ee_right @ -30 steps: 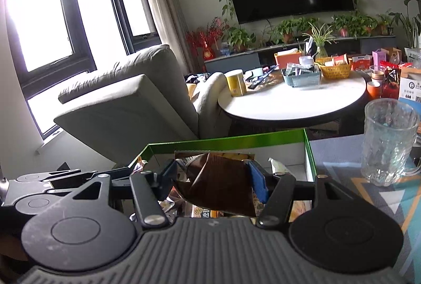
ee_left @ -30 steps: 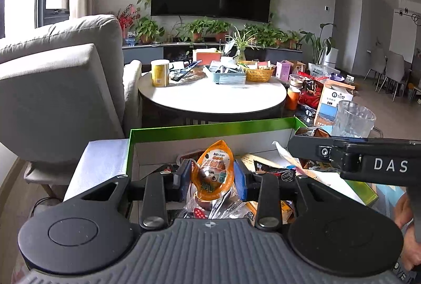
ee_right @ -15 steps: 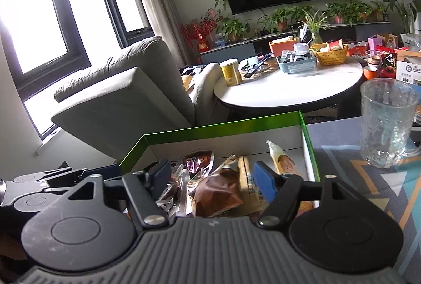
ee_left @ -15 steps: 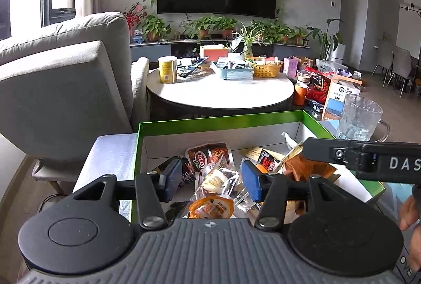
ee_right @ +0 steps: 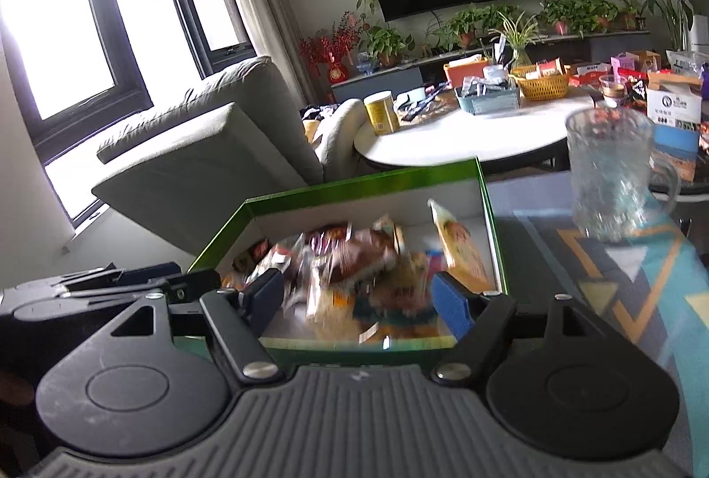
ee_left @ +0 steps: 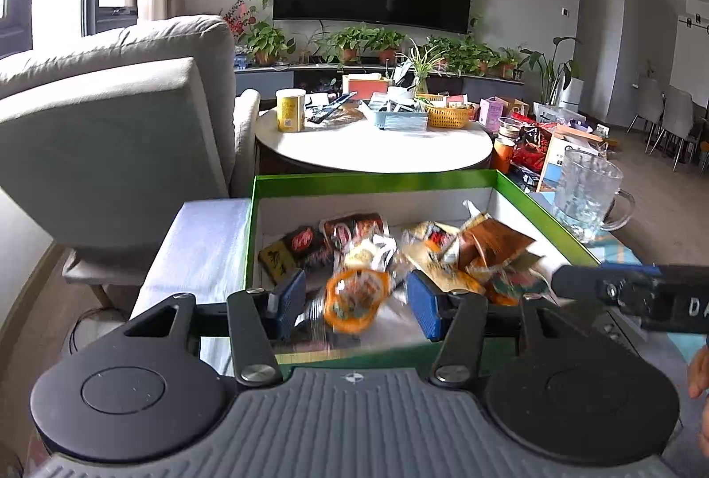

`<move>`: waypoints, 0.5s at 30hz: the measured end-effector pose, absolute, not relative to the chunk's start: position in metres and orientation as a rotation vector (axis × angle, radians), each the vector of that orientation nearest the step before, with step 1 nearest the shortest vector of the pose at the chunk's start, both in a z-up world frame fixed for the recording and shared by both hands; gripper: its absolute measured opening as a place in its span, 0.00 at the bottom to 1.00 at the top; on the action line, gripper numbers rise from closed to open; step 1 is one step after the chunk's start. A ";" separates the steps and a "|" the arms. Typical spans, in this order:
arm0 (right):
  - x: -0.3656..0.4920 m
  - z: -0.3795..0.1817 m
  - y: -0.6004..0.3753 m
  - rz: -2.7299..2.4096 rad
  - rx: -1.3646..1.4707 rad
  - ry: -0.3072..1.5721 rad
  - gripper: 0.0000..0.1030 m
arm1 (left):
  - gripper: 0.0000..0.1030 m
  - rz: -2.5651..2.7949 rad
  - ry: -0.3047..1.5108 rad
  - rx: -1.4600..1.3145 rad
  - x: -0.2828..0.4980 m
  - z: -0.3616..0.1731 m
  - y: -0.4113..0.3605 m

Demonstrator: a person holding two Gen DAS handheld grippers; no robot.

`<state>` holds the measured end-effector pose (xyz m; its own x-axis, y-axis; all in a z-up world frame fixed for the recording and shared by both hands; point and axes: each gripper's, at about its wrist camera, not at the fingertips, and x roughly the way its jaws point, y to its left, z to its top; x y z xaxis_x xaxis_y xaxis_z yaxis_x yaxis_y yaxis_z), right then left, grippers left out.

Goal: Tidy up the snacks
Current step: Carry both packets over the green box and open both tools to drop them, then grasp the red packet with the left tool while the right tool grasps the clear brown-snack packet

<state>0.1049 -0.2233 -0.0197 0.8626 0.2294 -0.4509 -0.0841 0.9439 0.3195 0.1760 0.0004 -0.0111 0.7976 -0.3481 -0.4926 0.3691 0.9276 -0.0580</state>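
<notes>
A green-rimmed box (ee_left: pixel 372 180) with white walls holds several snack packets. It also shows in the right wrist view (ee_right: pixel 354 185). My left gripper (ee_left: pixel 356 303) is open and empty above the box's near edge, over an orange-rimmed packet (ee_left: pixel 354 296). My right gripper (ee_right: pixel 359 298) is open and empty above the box's near edge. A brown packet (ee_right: pixel 359 256) lies on the pile below it, seen also in the left wrist view (ee_left: pixel 492 243). The right gripper's body (ee_left: pixel 638 296) shows at the right of the left wrist view.
A glass mug (ee_right: pixel 611 172) stands right of the box on a patterned mat (ee_right: pixel 620 283). A grey armchair (ee_left: pixel 111 137) is at the left. A round white table (ee_left: pixel 376 145) with a yellow can and baskets stands behind the box.
Both grippers opened and let their packets fall into the box: the orange-rimmed one from the left, the brown one from the right. Both grippers then pulled back toward the near edge.
</notes>
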 end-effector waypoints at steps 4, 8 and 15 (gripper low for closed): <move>0.086 -0.029 -0.219 0.185 0.308 0.552 0.43 | 0.47 -0.386 0.536 0.033 0.155 -0.015 0.008; 0.068 -0.043 -0.210 0.224 0.337 0.619 0.43 | 0.47 -0.374 0.554 0.025 0.137 -0.020 0.014; 0.048 -0.066 -0.191 0.250 0.292 0.708 0.43 | 0.47 -0.367 0.589 0.021 0.111 -0.028 0.023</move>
